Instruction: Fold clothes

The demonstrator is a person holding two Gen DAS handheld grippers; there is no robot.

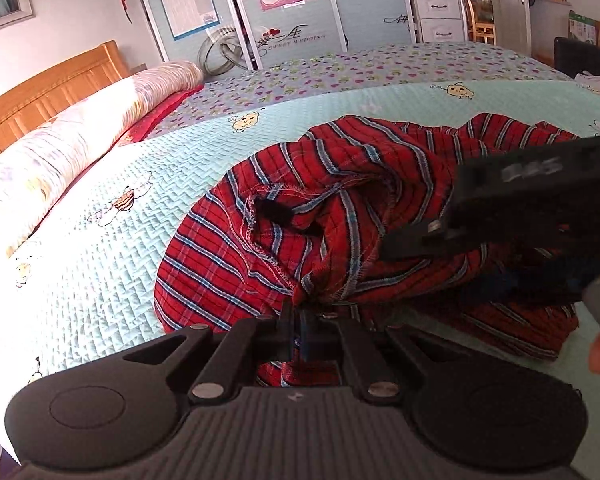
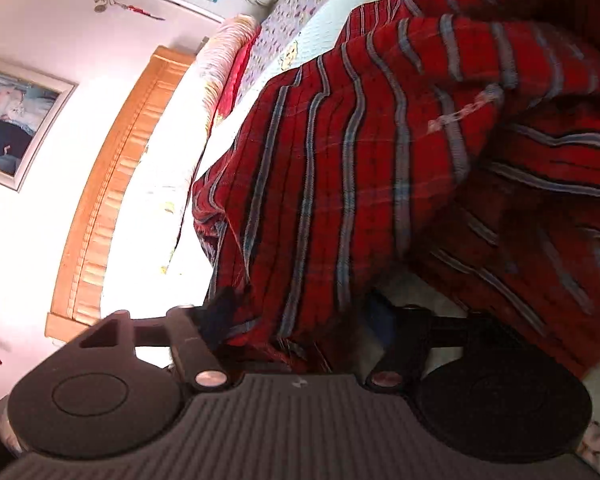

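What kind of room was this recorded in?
A home bedroom, most likely. A bed with a light blue quilted bedspread and wooden headboard fills the view, a rolled floral duvet lies along it, and sliding wardrobe doors stand behind.

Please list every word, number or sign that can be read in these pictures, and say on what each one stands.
"SWEET WEDDING": on the wardrobe door, under large script too stylised to read.
Poster sheets on the doors: print too small.
Marking on the right gripper body: blurred.
Right wrist view: nothing readable.

One red striped cotton garment (image 1: pixel 340 216); two black claws, left claw (image 1: pixel 300 320), right claw (image 2: pixel 300 332); one rolled floral quilt (image 1: pixel 80 136).
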